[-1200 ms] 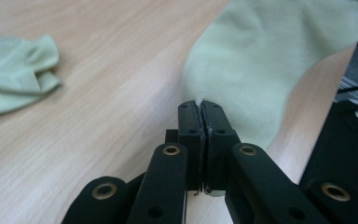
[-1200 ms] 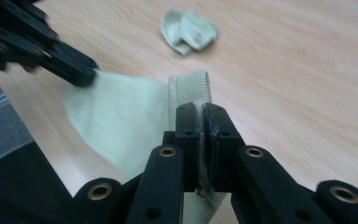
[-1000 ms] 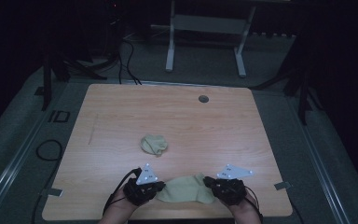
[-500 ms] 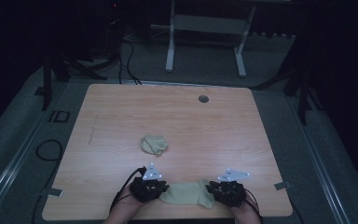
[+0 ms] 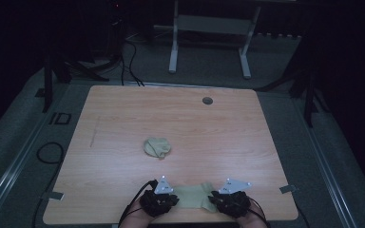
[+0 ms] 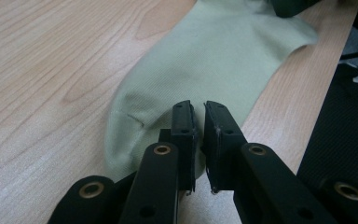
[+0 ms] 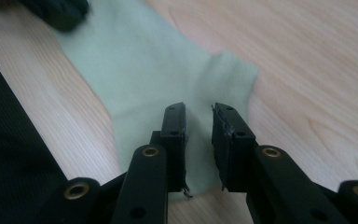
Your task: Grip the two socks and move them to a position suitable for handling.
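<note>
A balled-up sock [image 5: 157,147] lies mid-table [image 5: 123,118], near a round grommet hole [image 5: 207,100].

Flat pale-green fabric sock [image 5: 190,195]: both ends hidden under grippers, high view.
Forearms: cut off at near edge.
Crumpled pale-green cloth bundle [image 5: 157,147]: too small to identify.

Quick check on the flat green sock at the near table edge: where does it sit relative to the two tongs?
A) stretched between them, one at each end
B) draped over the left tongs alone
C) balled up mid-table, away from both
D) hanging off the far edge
A: in the high view the flat sock lies along the near edge with the left tongs at one end and the right tongs at the other; the balled sock mid-table is a separate one.
</note>
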Demonstrator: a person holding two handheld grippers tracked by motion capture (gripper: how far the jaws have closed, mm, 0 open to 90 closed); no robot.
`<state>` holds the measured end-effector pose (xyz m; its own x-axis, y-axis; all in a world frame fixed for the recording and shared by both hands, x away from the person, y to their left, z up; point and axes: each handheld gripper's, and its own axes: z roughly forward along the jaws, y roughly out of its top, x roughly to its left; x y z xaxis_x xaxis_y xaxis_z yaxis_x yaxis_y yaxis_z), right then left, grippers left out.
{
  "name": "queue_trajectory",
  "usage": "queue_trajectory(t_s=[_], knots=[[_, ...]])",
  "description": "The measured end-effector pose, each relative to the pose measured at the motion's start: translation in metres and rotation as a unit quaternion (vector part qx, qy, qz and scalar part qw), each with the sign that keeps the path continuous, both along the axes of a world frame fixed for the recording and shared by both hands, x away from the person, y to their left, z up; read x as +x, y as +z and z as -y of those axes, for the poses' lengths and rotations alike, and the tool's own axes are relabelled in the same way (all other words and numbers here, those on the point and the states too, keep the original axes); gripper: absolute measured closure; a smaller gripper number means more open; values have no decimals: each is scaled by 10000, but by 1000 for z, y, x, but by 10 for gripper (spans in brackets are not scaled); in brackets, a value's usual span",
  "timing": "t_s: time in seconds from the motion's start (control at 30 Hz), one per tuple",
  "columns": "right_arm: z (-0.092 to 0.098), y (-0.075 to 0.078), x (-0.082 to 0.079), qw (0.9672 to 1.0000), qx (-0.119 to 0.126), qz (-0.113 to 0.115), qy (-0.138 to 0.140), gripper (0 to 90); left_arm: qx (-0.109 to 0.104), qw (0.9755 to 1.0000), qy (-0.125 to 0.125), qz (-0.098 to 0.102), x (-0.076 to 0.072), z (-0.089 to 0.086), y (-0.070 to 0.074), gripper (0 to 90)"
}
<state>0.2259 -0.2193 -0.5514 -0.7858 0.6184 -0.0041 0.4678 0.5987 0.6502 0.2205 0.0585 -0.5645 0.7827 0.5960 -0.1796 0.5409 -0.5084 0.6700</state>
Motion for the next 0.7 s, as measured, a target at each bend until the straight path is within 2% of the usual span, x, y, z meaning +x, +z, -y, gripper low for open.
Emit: queue_trajectory(t_s=[0.1, 0.17, 0.33, 0.53, 0.7], knots=[[5, -3, 0, 9999, -80, -6, 83, 746, 104, 9999, 38, 125, 0, -3, 0, 823], [7, -4, 0, 9999, -86, 9, 136, 746, 73, 9998, 94, 134, 0, -6, 0, 837], [10, -3, 8, 9998, -52, -34, 183, 746, 23, 9998, 181, 92, 1, -12, -1, 838], [7, -3, 13, 9997, -117, -13, 219, 746, 11, 9998, 169, 95, 0, -13, -1, 838], [9, -4, 13, 9998, 2, -76, 190, 736, -120, 9997, 224, 41, 1, -15, -3, 838]])
